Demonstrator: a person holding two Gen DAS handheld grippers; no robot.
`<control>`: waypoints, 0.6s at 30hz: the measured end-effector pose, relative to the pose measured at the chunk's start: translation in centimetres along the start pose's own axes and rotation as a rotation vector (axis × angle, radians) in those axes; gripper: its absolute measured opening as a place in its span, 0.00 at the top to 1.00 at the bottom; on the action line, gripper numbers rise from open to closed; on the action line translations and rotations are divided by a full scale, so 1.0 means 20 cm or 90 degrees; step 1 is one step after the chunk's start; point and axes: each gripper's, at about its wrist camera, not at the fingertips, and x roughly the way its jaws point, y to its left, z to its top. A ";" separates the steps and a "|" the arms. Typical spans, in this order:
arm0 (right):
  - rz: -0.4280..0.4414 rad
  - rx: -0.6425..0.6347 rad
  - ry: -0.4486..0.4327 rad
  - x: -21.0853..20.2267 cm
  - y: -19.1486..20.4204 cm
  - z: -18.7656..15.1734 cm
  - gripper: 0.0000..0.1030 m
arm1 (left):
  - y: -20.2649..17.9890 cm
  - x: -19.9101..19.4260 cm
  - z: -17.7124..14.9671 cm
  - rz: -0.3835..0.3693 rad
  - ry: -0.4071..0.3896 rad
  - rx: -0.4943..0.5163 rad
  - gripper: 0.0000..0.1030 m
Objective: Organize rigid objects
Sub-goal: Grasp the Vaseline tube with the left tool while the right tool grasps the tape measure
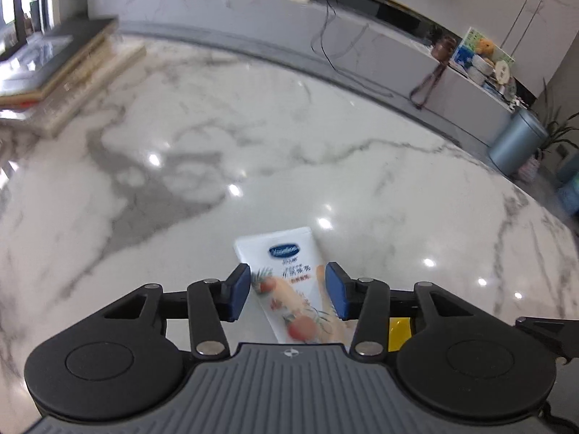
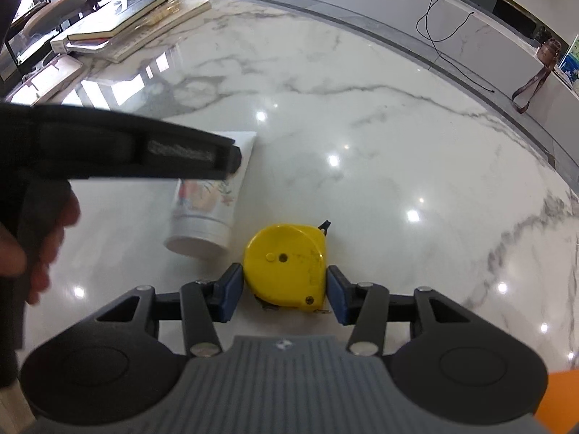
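Note:
A white tube [image 1: 286, 253] with a blue logo and fruit print lies flat on the marble table [image 1: 253, 126]. My left gripper [image 1: 287, 282] points down at it, its blue pads pressing on both sides of the tube. In the right wrist view the same tube [image 2: 202, 217] shows its white cap toward me, partly hidden under the left gripper's finger [image 2: 202, 155], with a hand [image 2: 21, 246] on that gripper's grip. A yellow tape measure [image 2: 286, 264] rests beside the cap. My right gripper [image 2: 284, 282] is shut on its two sides. A yellow sliver of the tape measure [image 1: 400, 332] shows behind the left gripper's linkage.
A stack of books [image 2: 137, 18] sits at the table's far left corner. Beyond the table runs a low grey cabinet with a black cable [image 1: 333, 47], and a blue-grey bin [image 1: 517, 141] stands on the floor at the right. Something orange [image 2: 564, 398] sits at the bottom right.

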 end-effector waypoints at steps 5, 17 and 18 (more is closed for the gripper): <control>-0.009 -0.005 0.005 -0.03 -0.01 -0.06 0.51 | -0.04 -0.04 -0.06 0.009 0.014 0.065 0.45; -0.001 0.013 -0.031 -0.03 -0.02 -0.13 0.46 | -0.04 -0.11 -0.16 0.037 0.032 0.021 0.29; -0.001 0.011 -0.033 -0.03 -0.02 -0.13 0.46 | -0.04 -0.10 -0.16 0.034 0.035 0.020 0.29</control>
